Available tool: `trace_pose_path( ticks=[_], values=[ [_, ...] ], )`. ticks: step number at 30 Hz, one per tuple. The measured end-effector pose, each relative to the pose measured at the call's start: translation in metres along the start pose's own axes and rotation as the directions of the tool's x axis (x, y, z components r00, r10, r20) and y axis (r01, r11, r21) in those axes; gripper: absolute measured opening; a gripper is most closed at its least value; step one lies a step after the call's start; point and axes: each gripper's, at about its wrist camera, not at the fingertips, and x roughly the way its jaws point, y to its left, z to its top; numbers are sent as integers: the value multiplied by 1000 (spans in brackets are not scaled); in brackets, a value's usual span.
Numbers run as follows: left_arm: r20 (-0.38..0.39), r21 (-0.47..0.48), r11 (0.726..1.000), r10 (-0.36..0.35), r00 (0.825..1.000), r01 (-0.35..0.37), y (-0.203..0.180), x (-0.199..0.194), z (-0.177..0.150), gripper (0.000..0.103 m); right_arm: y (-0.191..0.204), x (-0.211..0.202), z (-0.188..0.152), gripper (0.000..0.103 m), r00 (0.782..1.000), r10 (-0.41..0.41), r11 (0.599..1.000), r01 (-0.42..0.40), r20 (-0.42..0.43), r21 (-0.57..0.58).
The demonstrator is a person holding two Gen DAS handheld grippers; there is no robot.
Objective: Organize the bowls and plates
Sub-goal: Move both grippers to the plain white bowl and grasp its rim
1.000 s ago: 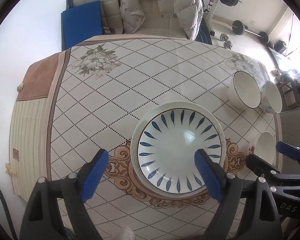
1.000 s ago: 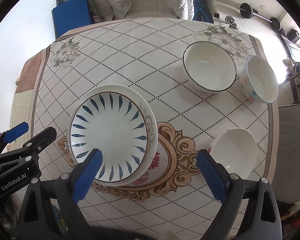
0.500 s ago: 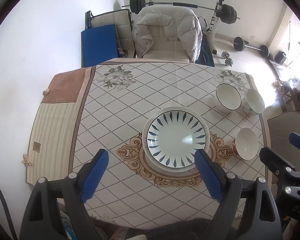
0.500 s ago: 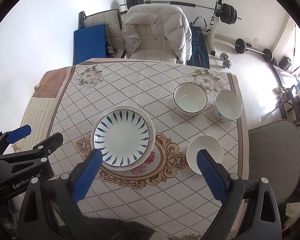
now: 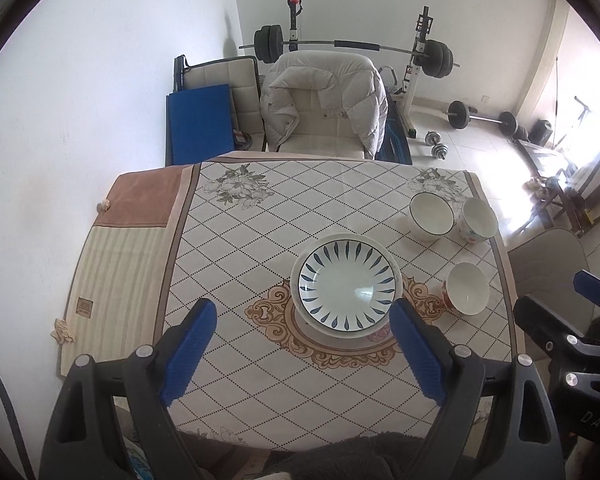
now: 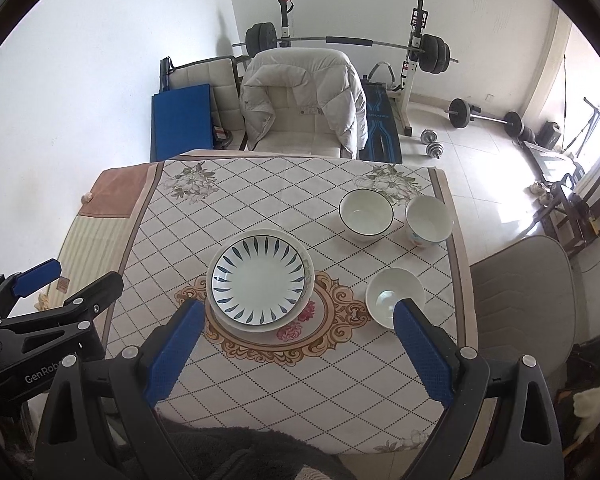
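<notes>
Both tools hung high over the counter, tilted steeply down. The left tool and right tool stood wide open, holding nothing. The blue-leaf plate sat stacked on another plate at the counter's middle, three bowls right of it. Compared with a second earlier, both tools had risen and pulled back from the plate.

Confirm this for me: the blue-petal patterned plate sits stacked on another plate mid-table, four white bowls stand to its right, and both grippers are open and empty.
Wrong on the count: three white bowls, not four. The right wrist view shows the dark-rimmed bowl, the flower-printed bowl and the plain white bowl. The rest holds.
</notes>
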Motion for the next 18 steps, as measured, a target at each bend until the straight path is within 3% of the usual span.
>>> trace_pose_path(
  ticks=[7,11,15,18],
  values=[
    [16,1,999,-34,999,34,9,-8,-4,89,13,-10,-9,97,1000,-5,1000,5,3,21],
    [57,-18,998,-55,997,57,10,-11,-5,89,11,-12,-13,97,999,44,998,-45,10,51],
    [76,35,999,0,997,-3,-8,-4,1,89,-15,-10,-18,97,988,140,982,-148,70,118],
    [92,43,998,37,995,-41,-25,8,7,89,-47,5,-21,97,982,165,973,-177,88,149]
  ],
)
